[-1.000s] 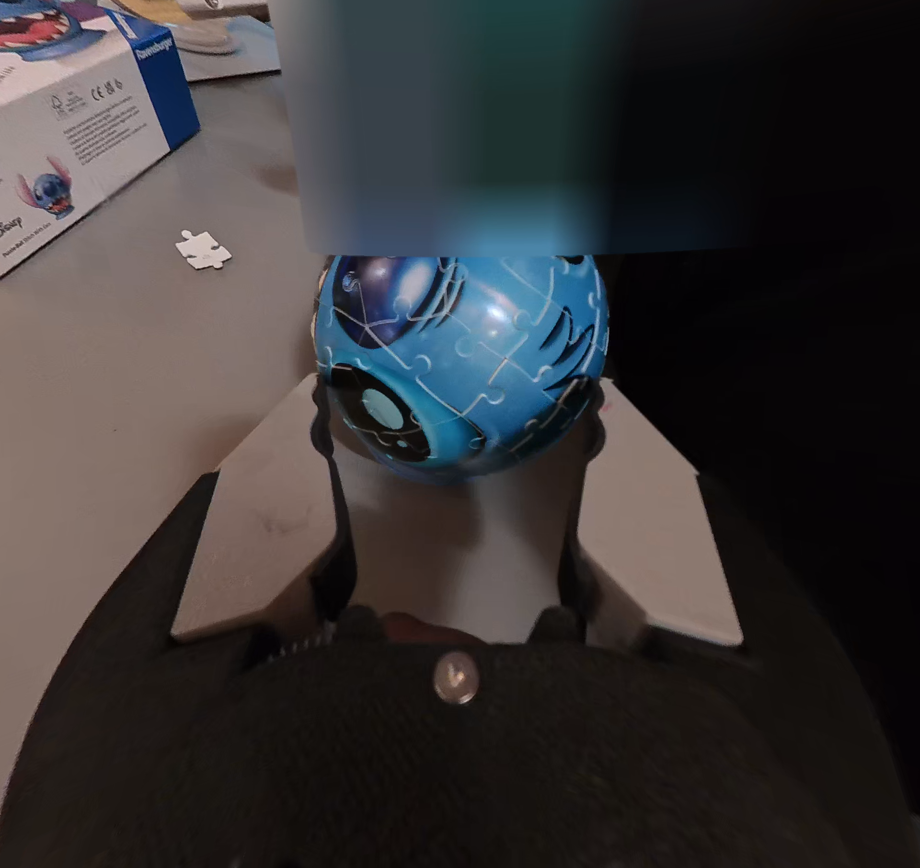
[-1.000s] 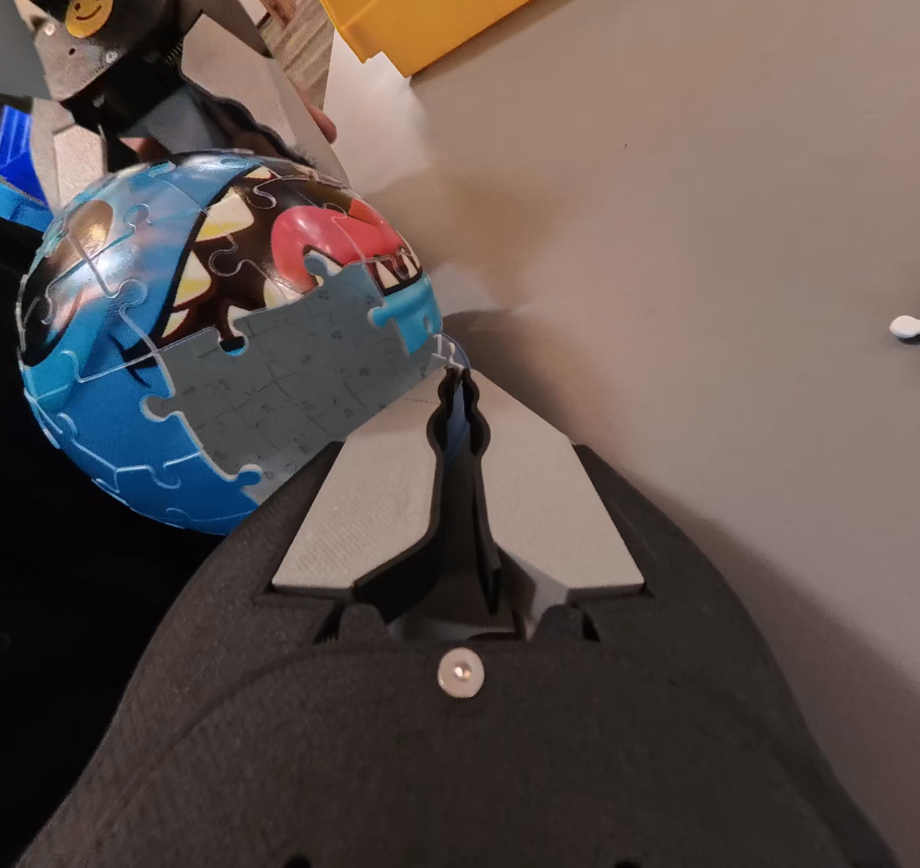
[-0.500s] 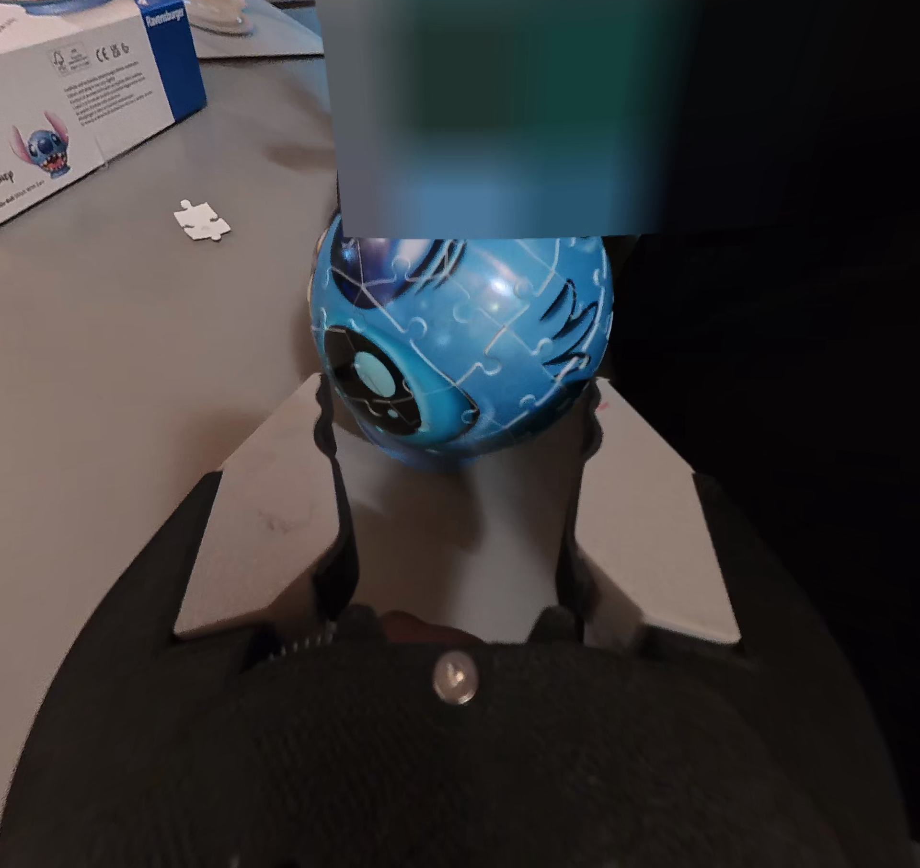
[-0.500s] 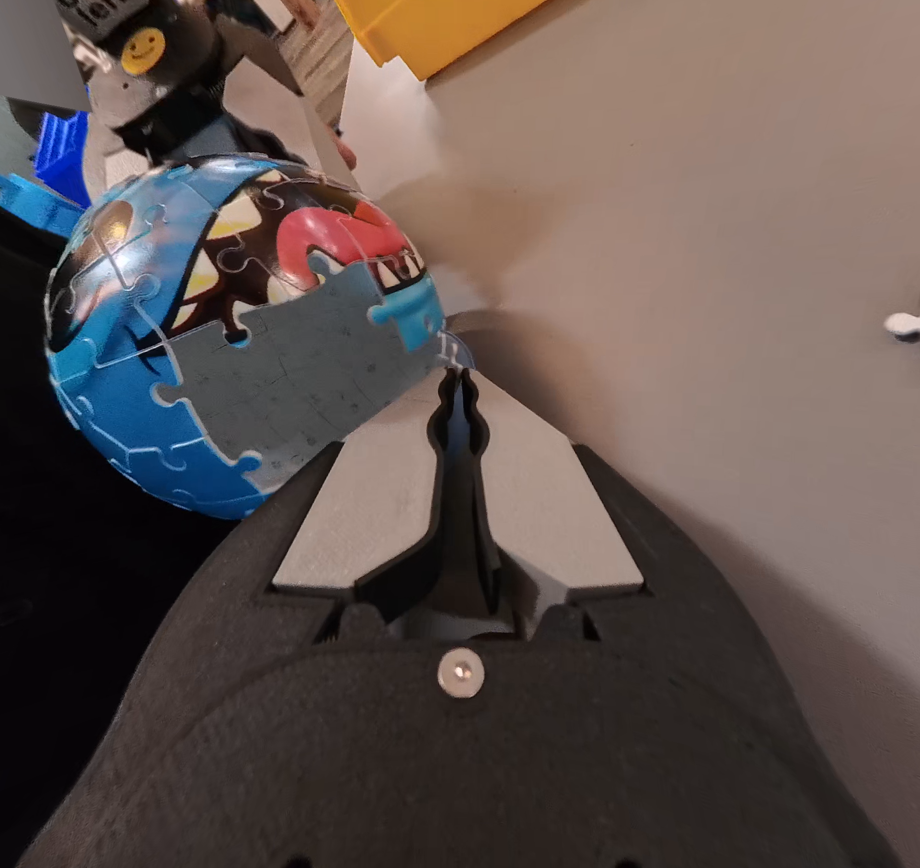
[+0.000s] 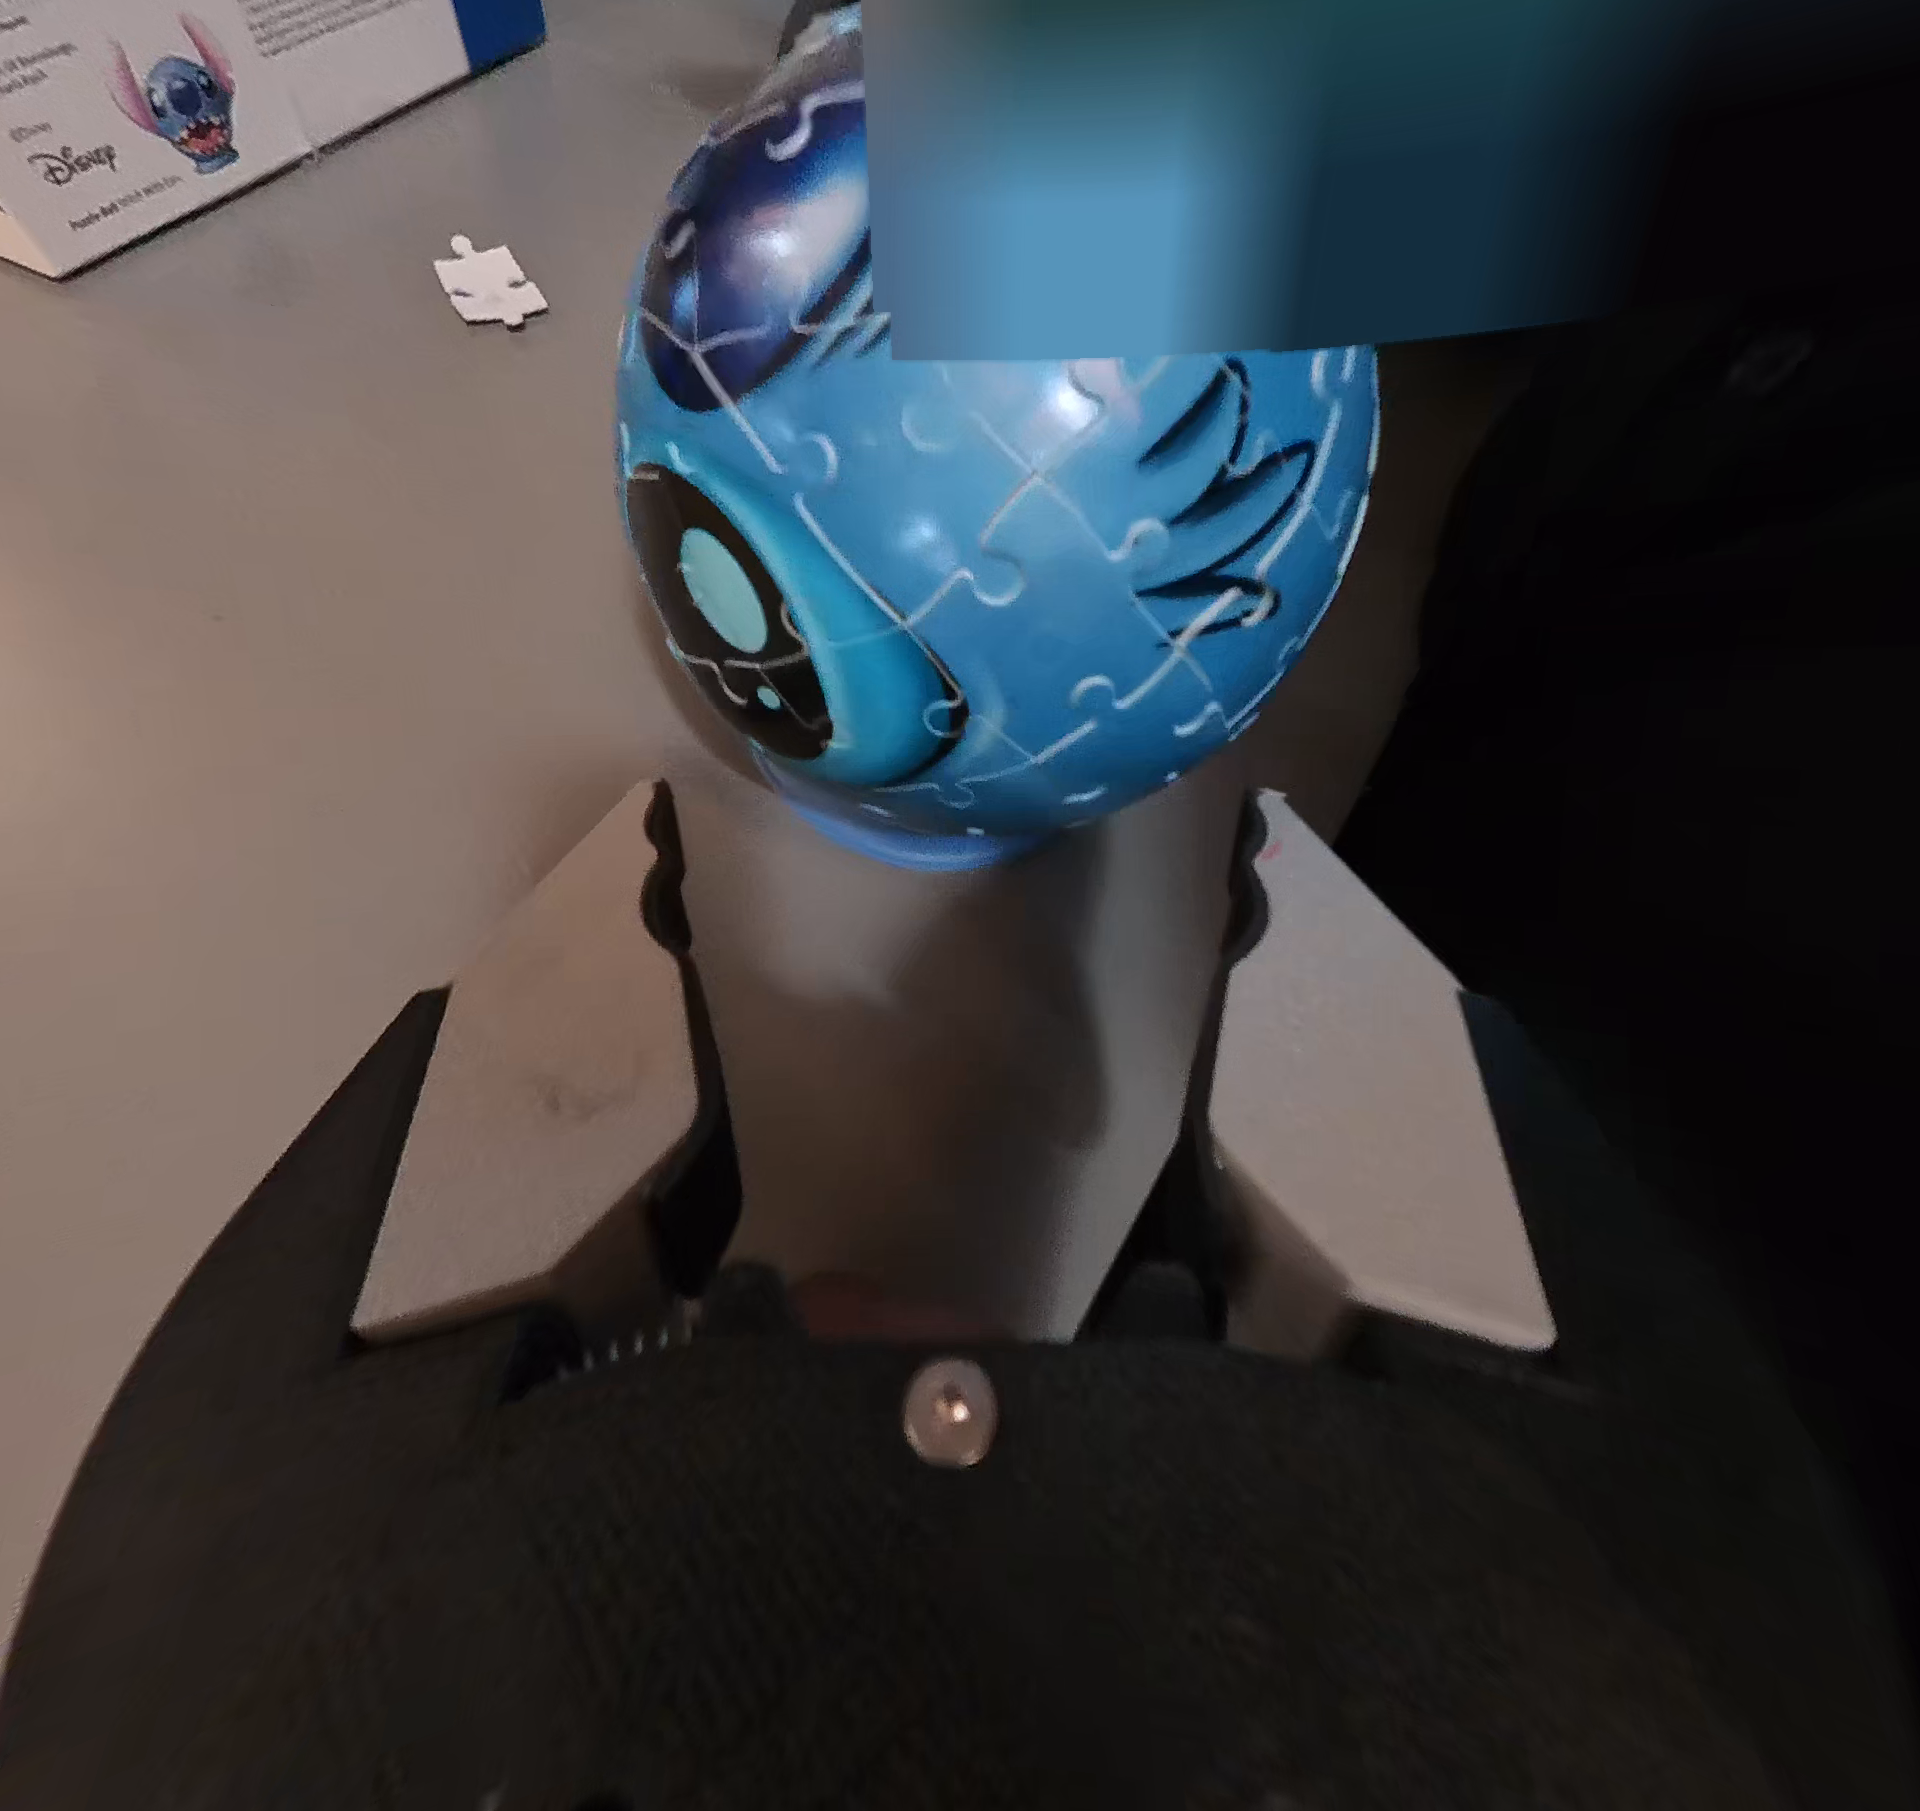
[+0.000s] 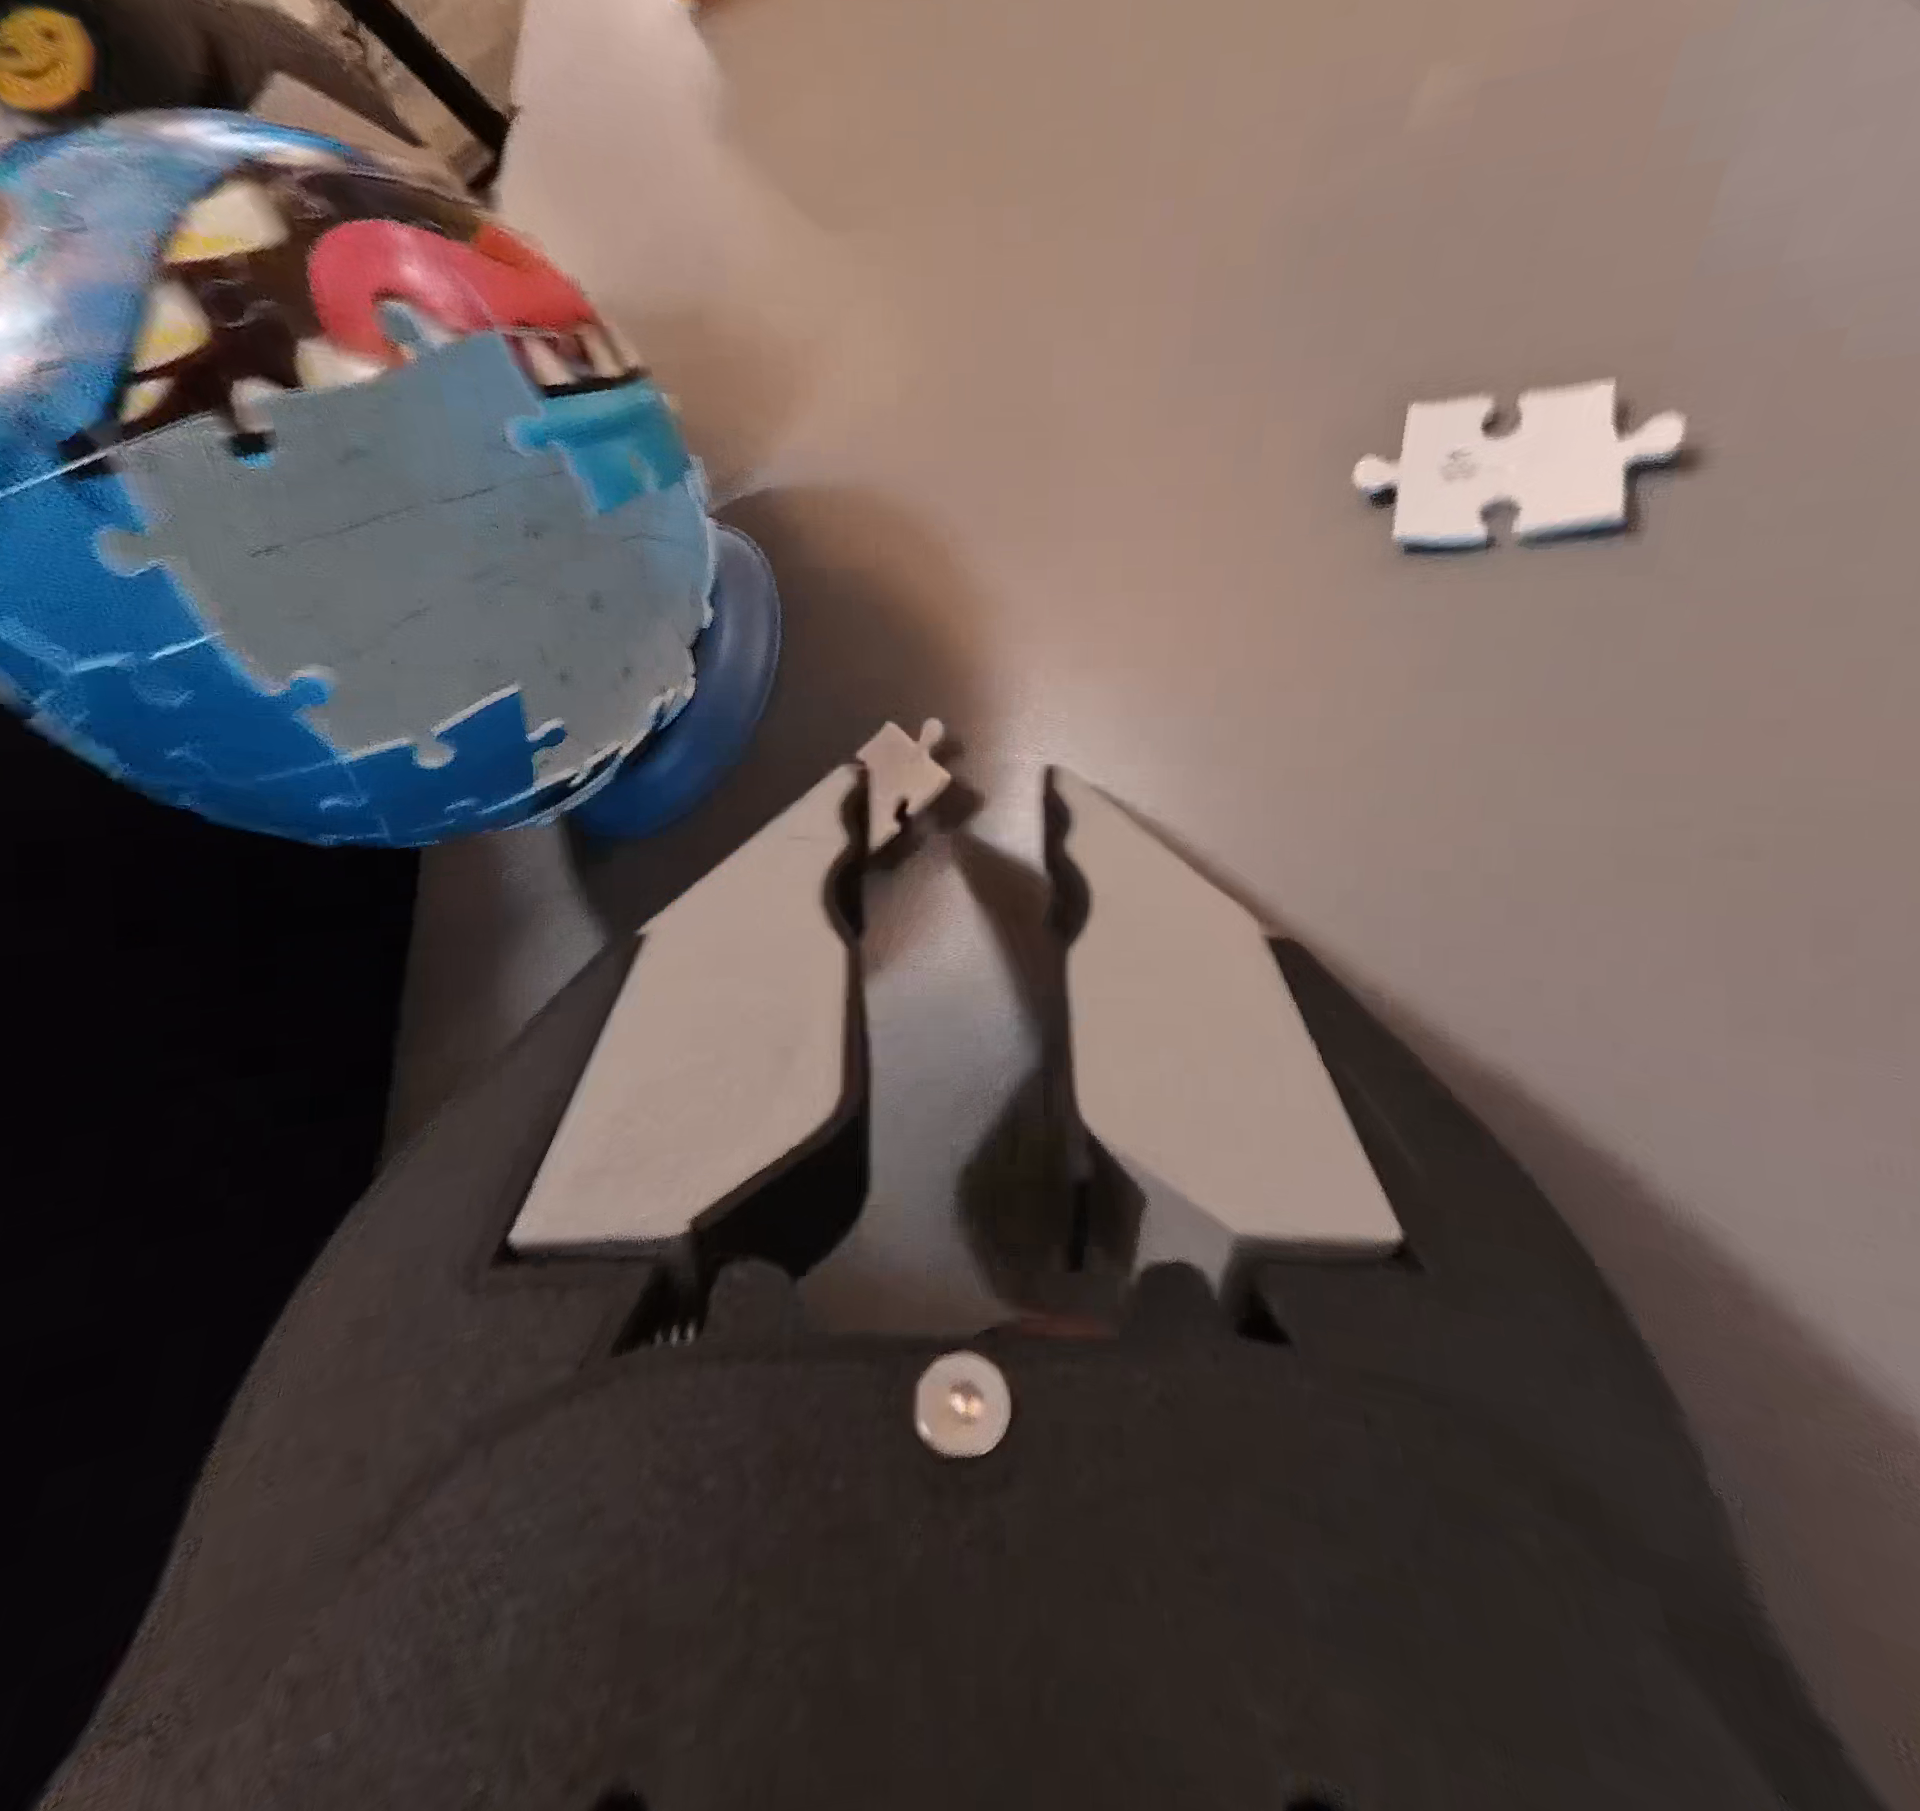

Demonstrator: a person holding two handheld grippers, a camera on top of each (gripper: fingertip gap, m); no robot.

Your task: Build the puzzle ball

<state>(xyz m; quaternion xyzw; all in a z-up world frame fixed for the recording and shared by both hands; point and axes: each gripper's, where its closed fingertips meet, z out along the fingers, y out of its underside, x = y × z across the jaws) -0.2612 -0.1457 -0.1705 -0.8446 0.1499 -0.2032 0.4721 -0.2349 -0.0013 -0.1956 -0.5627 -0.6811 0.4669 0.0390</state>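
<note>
while the puzzle ball (image 5: 997, 566) is unfinished: we treat seating the loose small piece (image 6: 902, 772) as the step in hand.
puzzle ball, place: at the edge of the tabletop (image 6: 1247, 203), partly out over the dark drop beside it, tilted, with its blue ring (image 6: 717, 701) turned toward the right gripper (image 6: 951, 785).
puzzle ball, state: mostly closed. the right wrist view shows a grey patch (image 6: 416, 556) below the mouth where coloured faces are missing.
left gripper (image 5: 956, 805): jaws set wide apart, with the ring end of the ball between the tips. we cannot tell whether the pads bear on it.
right gripper: jaws apart and clamping nothing. the small piece lies grey side up against the tip of one finger, just beside the ring.
spare pieces: a joined pair (image 6: 1517, 462) sits well in from the edge. one white piece (image 5: 488, 281) sits near the box (image 5: 208, 47) at the far side.
procedure: we centre the small piece between the tips and close on its flat body, leaving the tabs free. we turn its coloured face outward and match tab to notch at the patch border.
pressure: we press along the shell's curve, lightly, and brace the ball from the opposite side.
risk: we judge that a hard push could pop neighbouring pieces inward, and that a loose hold could send the ball off the edge.
</note>
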